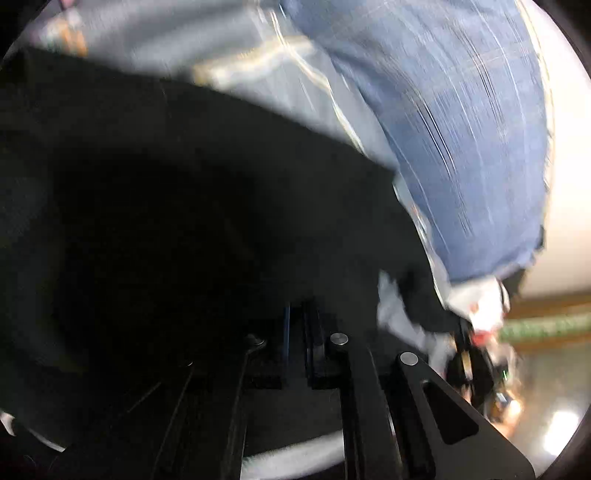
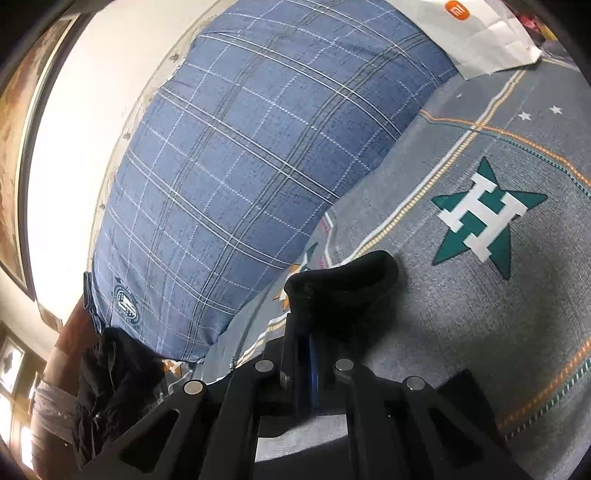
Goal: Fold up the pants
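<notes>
Black pants (image 1: 184,221): big dark sheet of cloth fills the left and centre of the left wrist view, draped straight in front of the camera and over most of the finger tips. Frame is motion-blurred, so no seams or waistband readable.

Left gripper (image 1: 299,332): jaws closed together, black cloth bunched right at them. Looks clamped on the pants, though the tips themselves are lost in the dark fabric.

Right gripper (image 2: 306,325): jaws closed, with a rolled wad of the black pants (image 2: 343,277) pinched at the tips and curling up and right above them. This view is sharp. The gripper points down at a shallow angle over the bed.

Under the right gripper: grey bedsheet (image 2: 480,314) with orange and cream stripe lines and a green star bearing a white H (image 2: 484,218).

Behind, leaning up against the white wall (image 2: 74,129): blue plaid pillow (image 2: 240,166), with a round badge print near its lower left corner. Same pillow (image 1: 461,129) shows blurred in the upper right of the left view, sheet (image 1: 166,40) beside it.

Top right of the right view: white paper bag with an orange logo (image 2: 480,29), lying on the sheet just past the pillow.

Lower left of the right view: another dark heap of clothing (image 2: 110,387) by the pillow's corner; can't tell what garment it is.
</notes>
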The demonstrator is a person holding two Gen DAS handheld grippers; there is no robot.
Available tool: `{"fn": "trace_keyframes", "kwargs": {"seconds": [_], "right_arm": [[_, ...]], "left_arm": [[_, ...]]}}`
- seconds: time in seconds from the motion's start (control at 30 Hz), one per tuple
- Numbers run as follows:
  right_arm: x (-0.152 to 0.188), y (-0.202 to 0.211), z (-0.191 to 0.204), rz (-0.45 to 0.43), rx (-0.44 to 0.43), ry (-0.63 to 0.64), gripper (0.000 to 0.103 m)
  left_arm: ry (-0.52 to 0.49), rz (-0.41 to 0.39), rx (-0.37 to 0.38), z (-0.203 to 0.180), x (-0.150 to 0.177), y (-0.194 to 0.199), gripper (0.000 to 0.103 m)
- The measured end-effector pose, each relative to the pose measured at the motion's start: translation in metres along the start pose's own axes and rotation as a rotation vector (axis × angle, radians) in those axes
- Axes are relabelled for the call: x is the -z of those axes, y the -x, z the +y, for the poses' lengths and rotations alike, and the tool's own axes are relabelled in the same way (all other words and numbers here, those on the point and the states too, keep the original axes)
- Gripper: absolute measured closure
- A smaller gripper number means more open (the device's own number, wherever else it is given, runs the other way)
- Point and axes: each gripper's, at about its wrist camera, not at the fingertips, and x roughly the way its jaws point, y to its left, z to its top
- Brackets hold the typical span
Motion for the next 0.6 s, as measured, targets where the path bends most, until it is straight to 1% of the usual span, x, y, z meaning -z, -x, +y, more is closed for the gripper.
{"fn": "trace_keyframes", "kwargs": {"seconds": [0.07, 0.1, 0.13, 0.17, 0.2, 0.23, 0.27, 0.3, 0.33, 0.37, 0.4, 0.43, 0.47, 0.5, 0.53, 0.57, 0.6], "right_arm": [[0.000, -0.001, -0.003, 0.006, 0.001, -0.011, 0.099], [0.000, 0.000, -0.005, 0.006, 0.004, -0.015, 0.099], [0.000, 0.000, -0.006, 0.007, 0.006, -0.018, 0.099], [0.000, 0.000, -0.007, 0.008, 0.003, -0.023, 0.099], [0.000, 0.000, -0.008, 0.009, 0.001, -0.030, 0.099], [0.000, -0.001, -0.009, 0.012, -0.004, -0.036, 0.099], [0.000, -0.001, -0.010, 0.014, -0.007, -0.043, 0.099], [0.001, -0.002, -0.011, 0.016, -0.011, -0.050, 0.099], [0.001, -0.002, -0.012, 0.017, -0.016, -0.057, 0.099], [0.000, -0.002, -0.012, 0.016, -0.020, -0.061, 0.099], [0.000, -0.002, -0.012, 0.015, -0.026, -0.065, 0.099], [-0.001, -0.002, -0.011, 0.012, -0.037, -0.067, 0.099], [-0.001, -0.001, -0.008, 0.007, -0.046, -0.060, 0.099], [-0.002, 0.000, -0.004, 0.001, -0.052, -0.045, 0.099], [-0.002, 0.002, 0.001, -0.010, -0.055, -0.018, 0.099], [-0.003, 0.006, 0.010, -0.029, -0.064, 0.017, 0.099], [-0.003, 0.011, 0.020, -0.051, -0.090, 0.050, 0.099]], "left_arm": [[0.025, -0.104, -0.083, 0.003, -0.024, 0.011, 0.098], [0.023, -0.161, -0.135, 0.004, -0.039, 0.016, 0.098], [0.016, -0.224, -0.197, 0.005, -0.060, 0.020, 0.098], [-0.009, -0.261, -0.225, 0.004, -0.079, 0.020, 0.098], [-0.033, -0.270, -0.235, 0.002, -0.105, 0.019, 0.097], [-0.052, -0.267, -0.255, -0.002, -0.119, 0.018, 0.097], [-0.084, -0.276, -0.288, -0.008, -0.129, 0.020, 0.097], [-0.112, -0.305, -0.327, -0.014, -0.134, 0.026, 0.097], [-0.132, -0.353, -0.344, -0.019, -0.133, 0.037, 0.097], [-0.134, -0.395, -0.330, -0.023, -0.127, 0.048, 0.096], [-0.118, -0.408, -0.306, -0.021, -0.122, 0.056, 0.090], [-0.090, -0.417, -0.271, -0.019, -0.114, 0.062, 0.086], [-0.067, -0.425, -0.242, -0.016, -0.104, 0.066, 0.078], [-0.055, -0.424, -0.214, -0.015, -0.090, 0.066, 0.068], [-0.055, -0.413, -0.199, -0.020, -0.081, 0.061, 0.066], [-0.053, -0.387, -0.173, -0.021, -0.075, 0.052, 0.065], [-0.039, -0.348, -0.146, -0.019, -0.065, 0.041, 0.065]]}}
